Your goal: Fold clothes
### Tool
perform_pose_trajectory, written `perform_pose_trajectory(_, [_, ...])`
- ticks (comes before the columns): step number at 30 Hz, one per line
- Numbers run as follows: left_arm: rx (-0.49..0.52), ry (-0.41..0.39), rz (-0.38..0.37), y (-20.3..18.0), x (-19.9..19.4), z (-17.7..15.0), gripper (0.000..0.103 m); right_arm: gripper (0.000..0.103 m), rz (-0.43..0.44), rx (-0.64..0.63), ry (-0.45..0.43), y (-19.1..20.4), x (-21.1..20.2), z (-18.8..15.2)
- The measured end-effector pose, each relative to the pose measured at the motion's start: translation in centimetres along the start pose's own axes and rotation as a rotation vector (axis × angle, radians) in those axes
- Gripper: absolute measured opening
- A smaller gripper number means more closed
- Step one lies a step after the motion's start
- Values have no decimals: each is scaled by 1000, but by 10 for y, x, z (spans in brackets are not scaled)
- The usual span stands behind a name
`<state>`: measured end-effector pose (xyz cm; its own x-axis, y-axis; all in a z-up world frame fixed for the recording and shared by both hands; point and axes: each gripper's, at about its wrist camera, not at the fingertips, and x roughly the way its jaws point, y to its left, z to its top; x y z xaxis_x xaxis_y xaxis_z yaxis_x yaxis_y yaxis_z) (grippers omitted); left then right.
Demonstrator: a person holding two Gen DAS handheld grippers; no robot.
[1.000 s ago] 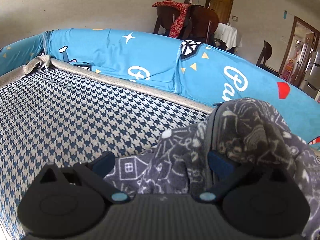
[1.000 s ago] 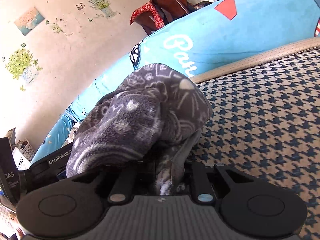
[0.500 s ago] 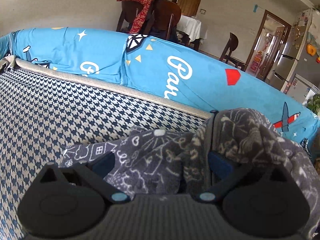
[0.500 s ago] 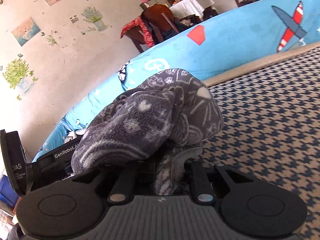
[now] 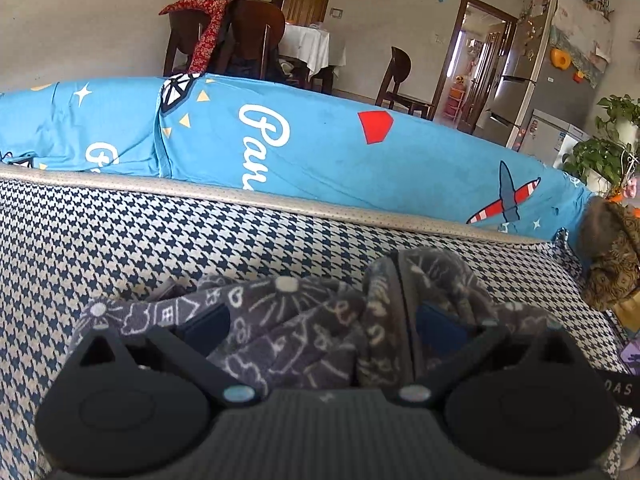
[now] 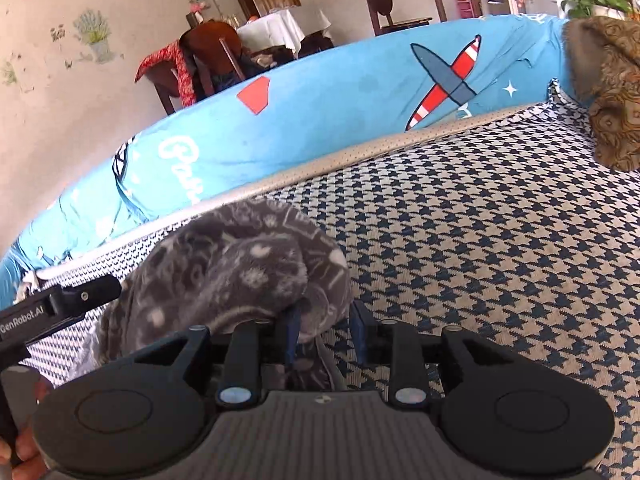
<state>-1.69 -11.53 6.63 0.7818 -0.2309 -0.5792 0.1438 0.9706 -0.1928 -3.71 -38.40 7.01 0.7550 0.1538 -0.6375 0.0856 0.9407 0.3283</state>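
Observation:
A dark grey fleece garment [image 5: 300, 320] with white doodle print lies bunched on the houndstooth sofa seat [image 5: 160, 240]. My left gripper [image 5: 322, 326] is open wide, and the fabric fills the space between its blue pads [image 5: 208, 324] and drapes over the right one. In the right wrist view the garment [image 6: 240, 272] forms a mound at the left. My right gripper [image 6: 324, 332] is open a little. The mound rests on its left pad [image 6: 290, 332], and a strip of fabric lies in the gap. The left gripper's black body [image 6: 60, 304] shows at the far left.
A blue printed cover [image 5: 320, 148] drapes the sofa back behind the seat [image 6: 480, 240]. A brown patterned cloth [image 6: 612, 80] sits on the sofa's right end. A hand [image 6: 24, 440] shows at the lower left. Beyond the sofa stand wooden chairs [image 5: 240, 40], a fridge [image 5: 532, 80] and plants.
Both grippers came down and swung right, bringing the raised garment onto the seat. The right gripper's jaws parted from around the fabric they were clamping.

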Motion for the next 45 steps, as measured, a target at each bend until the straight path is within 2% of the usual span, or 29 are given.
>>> perform_pose_trajectory(6, [-46, -12, 27, 23, -3, 9, 103, 35, 5, 41, -35, -7, -6, 11])
perform_pose_trajectory(8, [-64, -11, 39, 33, -4, 12, 103, 40, -1, 47, -75, -4, -7, 19])
perform_pose_trajectory(11, [-78, -7, 52, 46, -4, 15, 103, 42, 20, 54, -123, -2, -13, 23])
perform_pose_trajectory(14, [-86, 3, 68, 58, -4, 15, 103, 50, 85, 63, -130, 4, -12, 24])
perform_pose_trajectory(16, [-99, 9, 75, 66, -4, 15, 103, 50, 129, 45, -118, 13, -9, 22])
perform_pose_trajectory(22, [-115, 21, 111, 90, -8, 16, 103, 51, 251, -83, -93, 55, -2, 11])
perform_pose_trajectory(24, [-114, 24, 109, 96, -10, 17, 103, 55, 271, -115, -76, 66, 2, 8])
perform_pose_trajectory(26, [-104, 34, 97, 101, -12, 15, 103, 65, 283, -141, -51, 76, 8, 5])
perform_pose_trajectory(32, [-56, 103, 30, 107, -6, 1, 103, 78, 253, -237, -11, 94, 27, -10])
perform_pose_trajectory(35, [-24, 135, -32, 103, -3, -7, 103, 85, 224, -280, -1, 99, 37, -15])
perform_pose_trajectory(40, [65, 138, -101, 87, -6, -14, 103, 88, 131, -303, 45, 104, 61, -20])
perform_pose_trajectory(45, [133, 147, -164, 71, -4, -21, 103, 89, 111, -255, 63, 101, 71, -20])
